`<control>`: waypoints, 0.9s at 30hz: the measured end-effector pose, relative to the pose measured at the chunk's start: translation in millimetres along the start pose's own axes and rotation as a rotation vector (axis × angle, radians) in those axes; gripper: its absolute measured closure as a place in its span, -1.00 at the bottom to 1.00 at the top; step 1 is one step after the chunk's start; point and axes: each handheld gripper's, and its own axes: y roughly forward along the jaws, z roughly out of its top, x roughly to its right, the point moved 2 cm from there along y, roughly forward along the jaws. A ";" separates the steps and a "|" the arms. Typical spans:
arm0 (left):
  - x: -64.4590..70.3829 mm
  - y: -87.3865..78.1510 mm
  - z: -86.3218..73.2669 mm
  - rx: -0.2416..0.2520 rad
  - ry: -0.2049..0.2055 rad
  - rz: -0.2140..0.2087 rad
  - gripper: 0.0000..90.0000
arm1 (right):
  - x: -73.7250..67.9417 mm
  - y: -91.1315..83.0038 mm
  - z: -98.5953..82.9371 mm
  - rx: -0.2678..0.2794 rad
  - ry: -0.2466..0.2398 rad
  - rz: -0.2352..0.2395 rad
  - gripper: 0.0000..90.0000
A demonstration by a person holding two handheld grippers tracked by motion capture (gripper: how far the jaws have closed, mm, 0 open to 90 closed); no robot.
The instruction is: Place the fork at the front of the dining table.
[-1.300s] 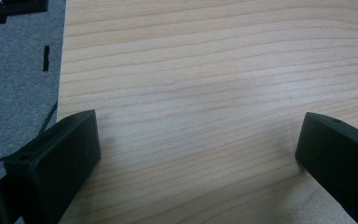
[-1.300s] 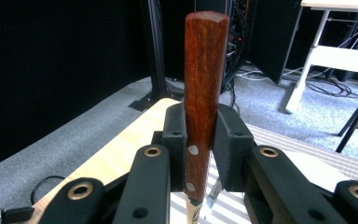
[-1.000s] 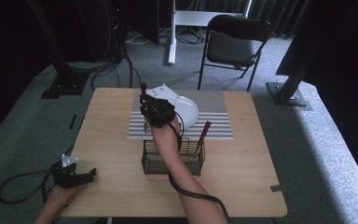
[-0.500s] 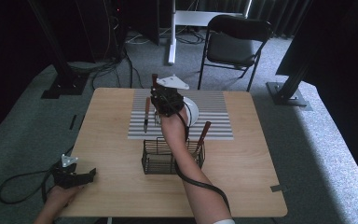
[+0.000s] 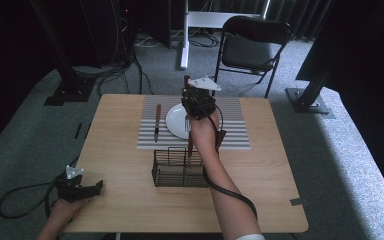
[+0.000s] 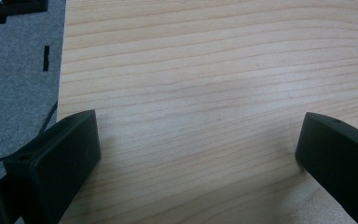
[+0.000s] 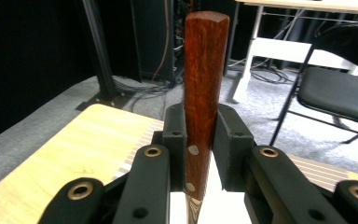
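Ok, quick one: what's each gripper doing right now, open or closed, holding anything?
Left gripper: open, jaws wide apart over bare table, holding nothing.
Right gripper: closed on a wooden-handled utensil, held upright above the plate.

Right gripper (image 5: 198,100): arm stretched forward over the table's middle, gripper raised at the far end, jaws clamped on a wooden utensil handle (image 7: 204,70) standing upright between them. Left gripper (image 5: 77,186): low at the near-left table edge, hand behind it, jaws spread wide, nothing between them.
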 end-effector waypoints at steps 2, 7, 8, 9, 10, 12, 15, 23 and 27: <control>0.0 0.0 0.0 0.000 0.000 0.000 -1.00 | 3.4 -0.6 0.1 -0.001 -0.001 -0.006 0.69; 0.0 0.1 0.0 0.001 0.000 0.000 -1.00 | 27.8 -6.2 -0.6 -0.005 -0.004 -0.053 0.69; 0.0 0.1 0.0 0.001 0.000 0.000 -1.00 | 32.3 -7.1 -1.0 -0.009 -0.001 -0.062 0.69; 0.0 0.1 0.0 0.001 0.000 0.001 -1.00 | 32.3 -7.1 -1.0 -0.009 -0.001 -0.062 0.69; 0.0 0.1 0.0 0.001 0.000 0.001 -1.00 | 37.0 -8.0 -1.6 -0.010 0.001 -0.069 0.69; 0.0 0.1 -0.1 0.001 0.000 0.001 -1.00 | 49.4 -9.9 -4.0 -0.020 0.000 -0.099 0.69; 0.0 0.1 0.0 0.001 0.000 0.001 -1.00 | 56.9 -11.3 -6.0 -0.027 -0.009 -0.118 0.69; 0.0 0.1 0.0 0.001 0.000 0.001 -1.00 | 93.0 -16.7 -17.7 -0.051 0.012 -0.177 0.69; 0.1 0.1 -0.1 0.001 -0.001 0.000 -1.00 | 105.1 -15.0 -24.7 -0.072 0.024 -0.197 0.69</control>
